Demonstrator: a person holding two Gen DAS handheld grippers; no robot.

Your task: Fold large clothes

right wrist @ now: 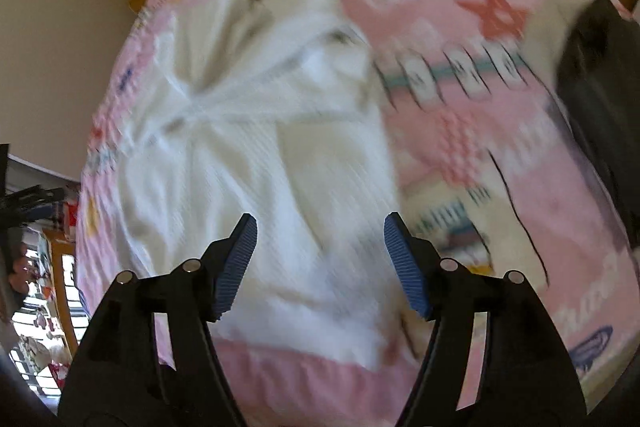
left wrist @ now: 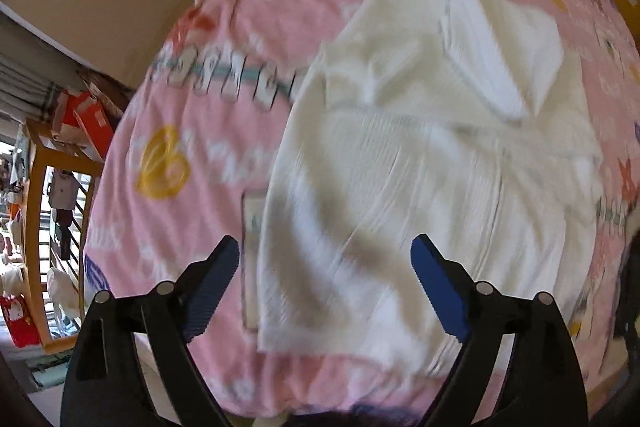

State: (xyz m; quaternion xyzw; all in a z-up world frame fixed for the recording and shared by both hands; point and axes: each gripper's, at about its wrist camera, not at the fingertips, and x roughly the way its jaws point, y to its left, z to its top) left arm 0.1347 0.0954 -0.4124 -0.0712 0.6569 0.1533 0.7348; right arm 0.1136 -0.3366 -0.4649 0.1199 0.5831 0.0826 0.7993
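A: Where is the white garment (left wrist: 400, 163)?

B: It lies spread on the pink bedspread (left wrist: 208, 131), partly folded, with a flap turned over near its far end. In the right wrist view the same garment (right wrist: 240, 147) sits left of centre, its near edge close to the bed's front edge.

A: And the grippers?

B: The left gripper (left wrist: 326, 251) hangs above the garment with its jaws spread wide and nothing between them. The right gripper (right wrist: 320, 227) is also parted and empty, above the garment's near right part.

A: Any boxes or baskets?

B: Orange boxes (left wrist: 86, 121) sit on a wooden rack (left wrist: 36, 187) beside the bed; their contents are too blurred to tell. A dark item (right wrist: 600, 87) lies at the bedspread's right side.
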